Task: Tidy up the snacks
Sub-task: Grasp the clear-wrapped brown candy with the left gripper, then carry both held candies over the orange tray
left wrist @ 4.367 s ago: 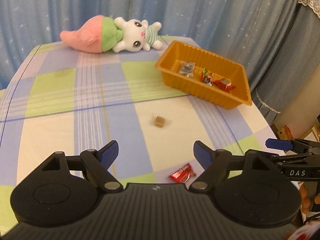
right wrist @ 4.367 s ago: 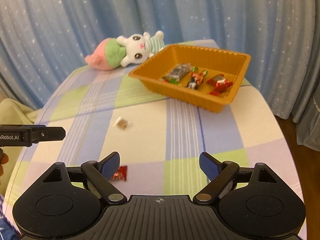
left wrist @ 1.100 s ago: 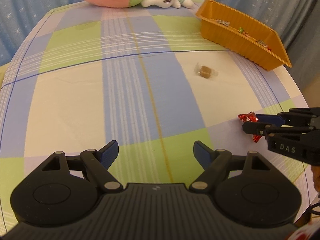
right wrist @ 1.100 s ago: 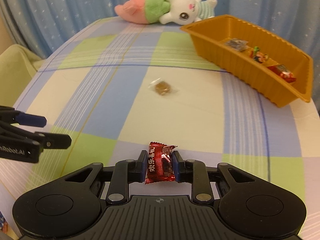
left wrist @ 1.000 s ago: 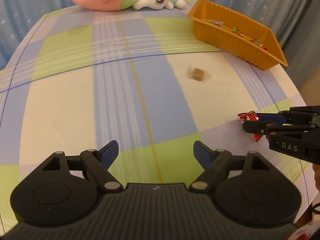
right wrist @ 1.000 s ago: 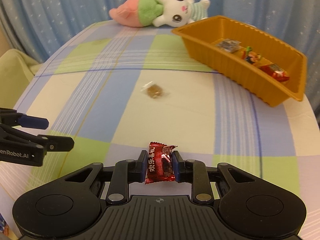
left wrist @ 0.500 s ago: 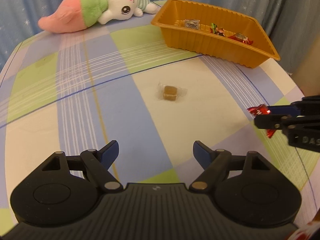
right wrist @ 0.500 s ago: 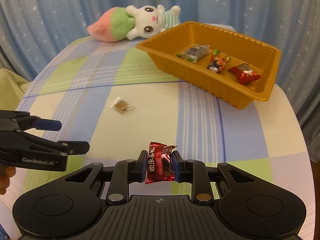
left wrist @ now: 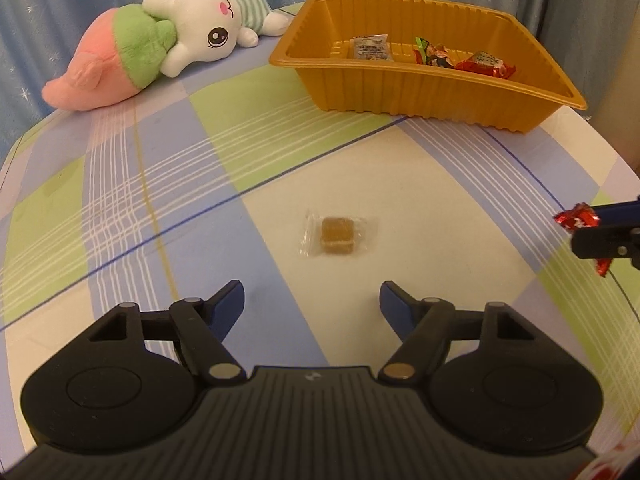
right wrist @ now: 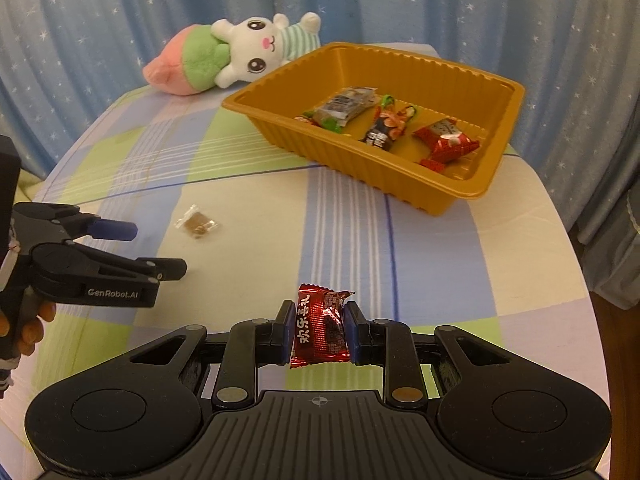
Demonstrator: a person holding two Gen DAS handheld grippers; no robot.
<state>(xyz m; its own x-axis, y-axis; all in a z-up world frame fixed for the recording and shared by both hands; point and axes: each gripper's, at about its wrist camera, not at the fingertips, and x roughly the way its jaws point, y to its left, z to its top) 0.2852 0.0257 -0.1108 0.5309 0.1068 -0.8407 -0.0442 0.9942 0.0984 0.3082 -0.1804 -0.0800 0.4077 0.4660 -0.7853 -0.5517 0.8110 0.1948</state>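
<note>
Left wrist view: the left gripper (left wrist: 311,295) points down at the table (left wrist: 400,168), and the brown candy (left wrist: 337,231) lies just ahead of its fingertips, slightly right of centre in the gap and not between the fingers. Its jaws are closing from a wide spread, with nothing between them and no pad touching the wrapper. The candy is a small, nearly square block in a clear wrapper. The wrapper's long axis runs left to right across the view, roughly in line with the gap between the fingers, so the twisted ends face the pads. The block lies flat, well apart from the tray (left wrist: 424,92), which stands at the far right of the table.

Right wrist view: the right gripper (right wrist: 318,332) is clamped on the red candy (right wrist: 320,330), which stands upright between the pads, clear of the table. The tray (right wrist: 400,184) lies ahead and slightly right of this gripper, with three wrapped snacks (right wrist: 384,124) already inside. The right gripper is nearer the tray; the left gripper (right wrist: 156,252) is nearer the brown candy (right wrist: 197,223).

Judgement: the left gripper needs a short forward and downward advance before closing. A grip across the short sides of the block would likely hold more firmly than one on the loose wrapper ends.

A plush toy (left wrist: 160,44) lies at the far left.
</note>
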